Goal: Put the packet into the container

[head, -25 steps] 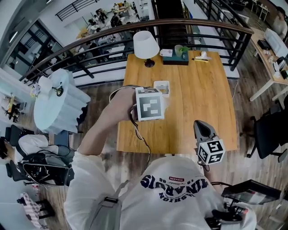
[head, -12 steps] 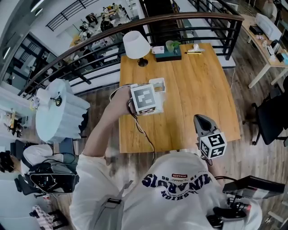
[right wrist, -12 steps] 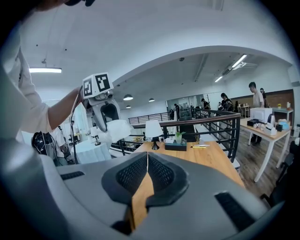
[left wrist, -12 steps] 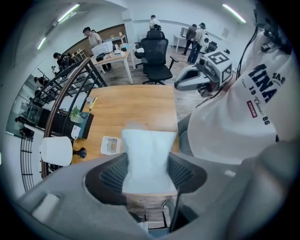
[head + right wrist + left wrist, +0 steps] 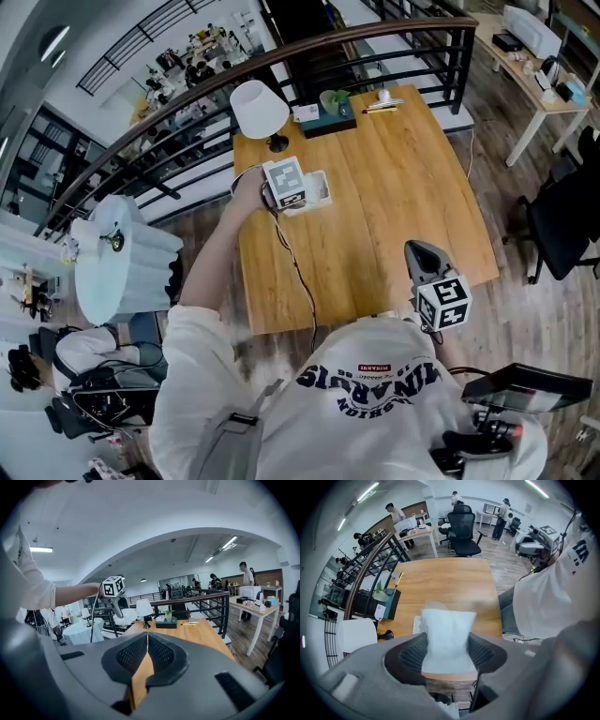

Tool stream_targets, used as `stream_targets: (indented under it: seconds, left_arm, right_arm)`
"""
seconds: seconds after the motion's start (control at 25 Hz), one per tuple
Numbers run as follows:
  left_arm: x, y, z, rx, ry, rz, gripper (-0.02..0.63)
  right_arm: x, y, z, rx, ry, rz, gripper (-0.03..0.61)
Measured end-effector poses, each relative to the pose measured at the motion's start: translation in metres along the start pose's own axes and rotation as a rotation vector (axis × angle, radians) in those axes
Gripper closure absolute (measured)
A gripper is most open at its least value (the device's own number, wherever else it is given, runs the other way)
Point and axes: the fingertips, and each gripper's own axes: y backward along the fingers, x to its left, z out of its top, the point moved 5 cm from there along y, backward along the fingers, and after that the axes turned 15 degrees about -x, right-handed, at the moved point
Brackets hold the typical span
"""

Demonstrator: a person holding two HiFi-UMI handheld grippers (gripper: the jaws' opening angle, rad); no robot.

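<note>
between left tongs (image 5: 447, 640), white packet (image 5: 449, 623) clamped, seemingly over container (image 5: 321, 191), right tongs (image 5: 147, 641) closed, empty

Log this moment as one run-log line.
stage: placing | left gripper: shut on packet, pointing down over container on table | right gripper: shut, empty, by table's near edge

The honey-brown wooden tabletop (image 5: 394, 178) is smooth, faintly satin, with visible grain. The white pillow-shaped packet (image 5: 449, 620) looks matt and soft, paper or thin film. The left gripper (image 5: 447, 641) has a matt grey plastic shell; its black fingers (image 5: 411, 656) bear a rough meshed face. The black railing (image 5: 224, 616) looks like painted metal.
</note>
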Motion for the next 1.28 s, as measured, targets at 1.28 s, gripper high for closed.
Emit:
stream_targets:
  seconds: [1.28]
  left_arm:
    - [0.148, -0.224, -0.067, 0.042, 0.035, 0.025, 0.347]
  right_arm:
    - [-0.052, -0.017, 0.002, 0.047, -0.015, -0.160, 0.568]
